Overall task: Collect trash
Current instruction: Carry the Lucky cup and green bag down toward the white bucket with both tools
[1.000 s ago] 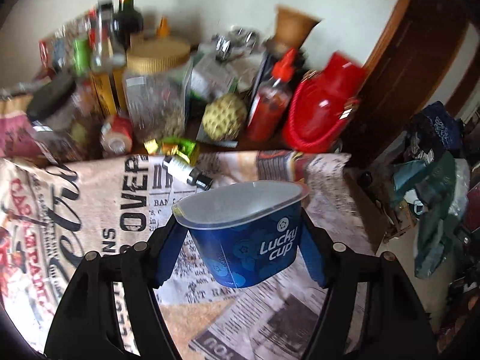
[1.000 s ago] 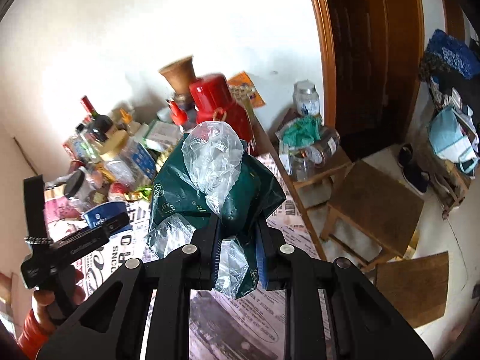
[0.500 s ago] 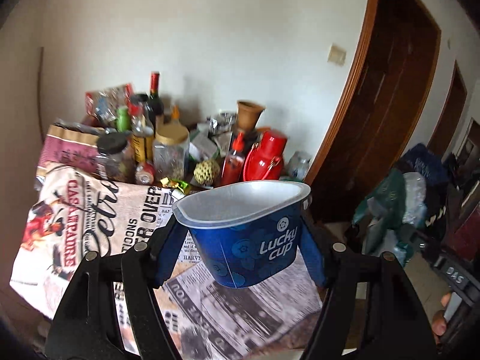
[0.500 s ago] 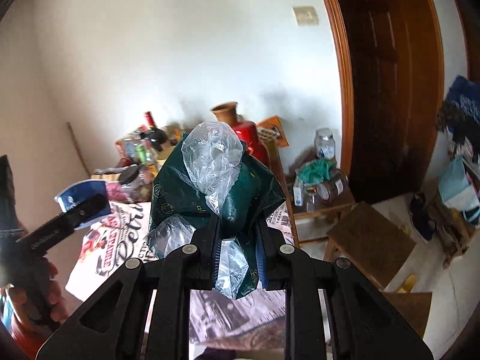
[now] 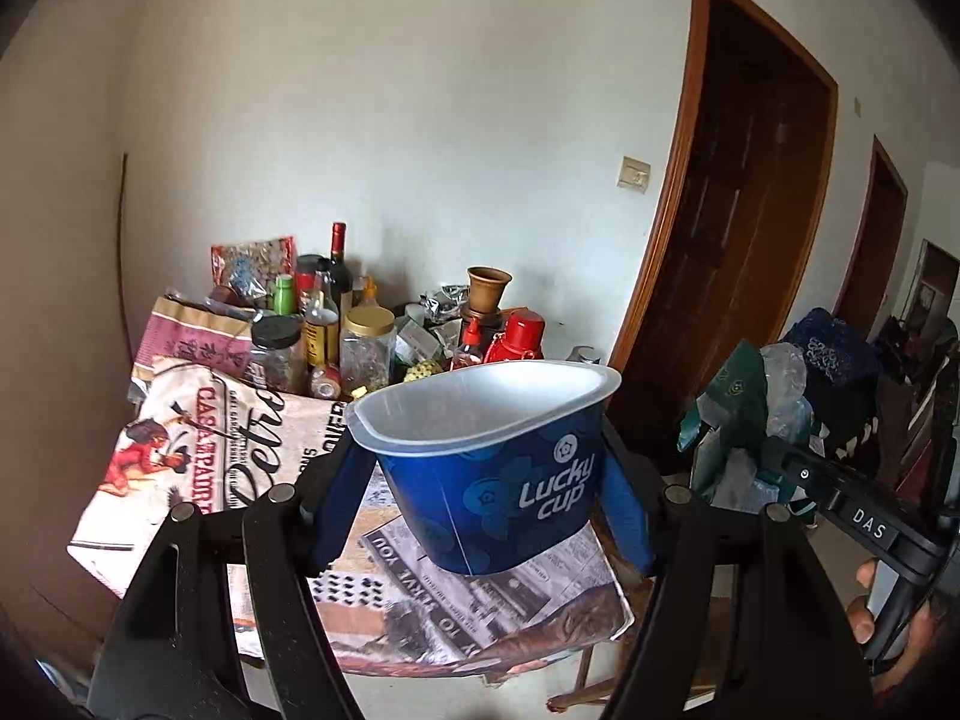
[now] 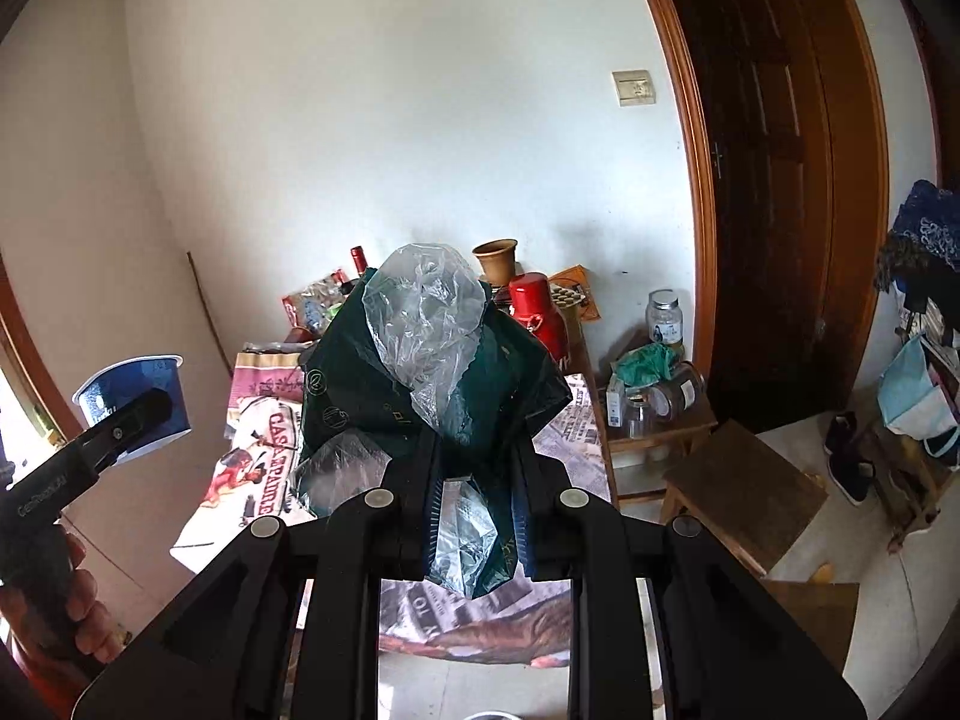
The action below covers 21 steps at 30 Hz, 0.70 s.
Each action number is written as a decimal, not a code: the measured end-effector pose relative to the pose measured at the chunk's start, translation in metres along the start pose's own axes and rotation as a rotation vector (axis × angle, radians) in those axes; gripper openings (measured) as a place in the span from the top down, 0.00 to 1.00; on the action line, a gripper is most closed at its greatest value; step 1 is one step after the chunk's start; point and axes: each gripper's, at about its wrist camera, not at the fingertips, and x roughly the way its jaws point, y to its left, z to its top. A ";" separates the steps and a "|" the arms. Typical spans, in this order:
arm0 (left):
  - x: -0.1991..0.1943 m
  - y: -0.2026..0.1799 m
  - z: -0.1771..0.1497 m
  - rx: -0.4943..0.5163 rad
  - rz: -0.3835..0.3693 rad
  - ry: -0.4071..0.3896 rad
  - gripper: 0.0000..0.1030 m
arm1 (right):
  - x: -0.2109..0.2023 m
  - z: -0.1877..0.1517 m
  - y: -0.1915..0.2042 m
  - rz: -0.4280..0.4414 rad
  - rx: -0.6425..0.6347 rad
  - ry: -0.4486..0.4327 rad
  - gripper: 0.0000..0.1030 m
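While left tongs (image 5: 486, 480) clamp a blue cup (image 5: 492, 468), right tongs (image 6: 474, 504) pinch green and clear wrappers (image 6: 432, 372), cluttered table (image 5: 198, 450) beyond, bottles (image 5: 339, 276), red flask (image 6: 537, 312), stool (image 6: 744, 492) beside.

Blue paper cup (image 5: 492, 468) with white inside, empty, upright, held above the table edge, crumpled green wrapper (image 6: 420, 396) bundled with clear plastic (image 6: 426, 312), held aloft

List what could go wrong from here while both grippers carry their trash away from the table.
1. The blue cup is squeezed out of round in the left gripper; it might buckle or pop out.
2. The right gripper pinches only the lower part of the green wrapper; the clear plastic bunched on top looks loose and could fall.
3. The bundle blocks much of the right wrist view, so the wooden stool is easy to bump.
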 end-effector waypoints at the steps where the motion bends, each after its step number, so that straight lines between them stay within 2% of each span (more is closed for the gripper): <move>1: -0.005 0.003 -0.002 0.000 -0.008 -0.003 0.33 | -0.004 -0.003 0.003 -0.002 0.000 -0.001 0.83; 8: -0.062 0.028 -0.028 0.018 -0.041 -0.005 0.33 | -0.042 -0.033 0.044 -0.034 0.001 -0.014 0.83; 13: -0.113 0.052 -0.061 0.052 -0.050 0.009 0.33 | -0.066 -0.064 0.074 -0.054 0.001 -0.005 0.83; 17: -0.141 0.068 -0.083 0.052 -0.069 0.040 0.33 | -0.080 -0.090 0.092 -0.070 0.021 0.035 0.83; 21: -0.160 0.083 -0.108 0.055 -0.056 0.085 0.33 | -0.084 -0.113 0.104 -0.086 0.022 0.092 0.83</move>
